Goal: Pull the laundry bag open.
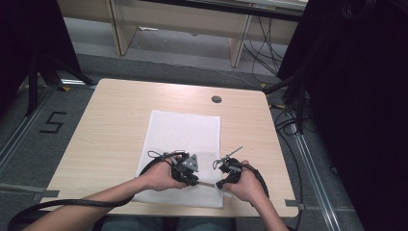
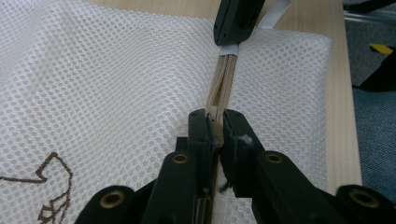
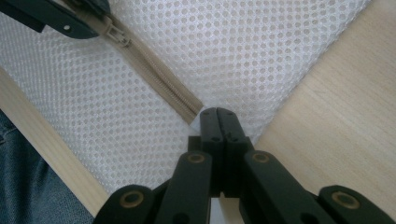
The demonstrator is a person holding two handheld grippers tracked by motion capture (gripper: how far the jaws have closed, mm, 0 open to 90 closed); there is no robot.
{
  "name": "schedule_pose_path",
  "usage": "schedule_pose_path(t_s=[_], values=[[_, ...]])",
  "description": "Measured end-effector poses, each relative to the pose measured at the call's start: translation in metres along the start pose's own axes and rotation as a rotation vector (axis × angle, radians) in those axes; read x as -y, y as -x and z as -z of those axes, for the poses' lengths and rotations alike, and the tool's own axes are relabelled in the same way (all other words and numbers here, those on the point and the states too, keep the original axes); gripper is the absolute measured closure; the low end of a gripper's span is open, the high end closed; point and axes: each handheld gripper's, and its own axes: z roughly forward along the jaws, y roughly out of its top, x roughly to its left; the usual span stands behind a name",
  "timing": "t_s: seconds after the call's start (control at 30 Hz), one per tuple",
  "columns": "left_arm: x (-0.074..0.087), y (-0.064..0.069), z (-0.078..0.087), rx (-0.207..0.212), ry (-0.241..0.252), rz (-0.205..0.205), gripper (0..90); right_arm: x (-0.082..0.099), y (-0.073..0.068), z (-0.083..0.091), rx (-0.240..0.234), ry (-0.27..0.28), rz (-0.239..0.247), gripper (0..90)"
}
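I am looking down on the table [image 1: 110, 120], a pale wooden one, and the white mesh bag [image 1: 185, 132] is lying flat on its middle, with its near edge close to the table's front edge. The bag is taking most of the space between my two hands. Along this near edge a beige zipper [image 3: 154, 70] is running, and both grippers are working on it. My left gripper [image 2: 215, 128] is sitting on the left part of that edge, and its jaws are pressing together on the zipper's pull [image 2: 215, 122], so the small beige tab is pinched between the two black tips. In the left gripper view the zipper band [image 2: 224, 81] is going straight away from these tips toward the other gripper, which is touching its far end. My right gripper [image 3: 218, 116] is staying at the bag's near right corner, just beside the bare wood. Its jaws are fully together, and they are pinching the white fabric tab at the end of the zipper; the tab itself is mostly hidden between the tips. In the right gripper view the slider [image 3: 116, 35] is showing at the upper left, held under the left gripper's black jaw. On the bag's left part, a small brown printed mark [image 2: 53, 186] is showing.
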Motion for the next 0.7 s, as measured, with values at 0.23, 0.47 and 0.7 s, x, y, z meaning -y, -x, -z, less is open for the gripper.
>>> schedule_pose_path(t_s=[0.23, 0.47, 0.7], values=[[0.0, 0.0017, 0.002, -0.003, 0.01, -0.007, 81.8, 0.0, -0.0006, 0.0, 0.004, 0.0, -0.001, 90.0], [0.0027, 0.0007, 0.0039, 0.003, 0.028, 0.004, 81.8, 0.0002, -0.0004, 0.0006, -0.007, -0.009, -0.015, 90.0], [0.0068, 0.0016, 0.0041, 0.003, 0.049, 0.024, 81.8, 0.0, 0.0017, -0.0005, -0.004, 0.006, 0.009, 90.0]])
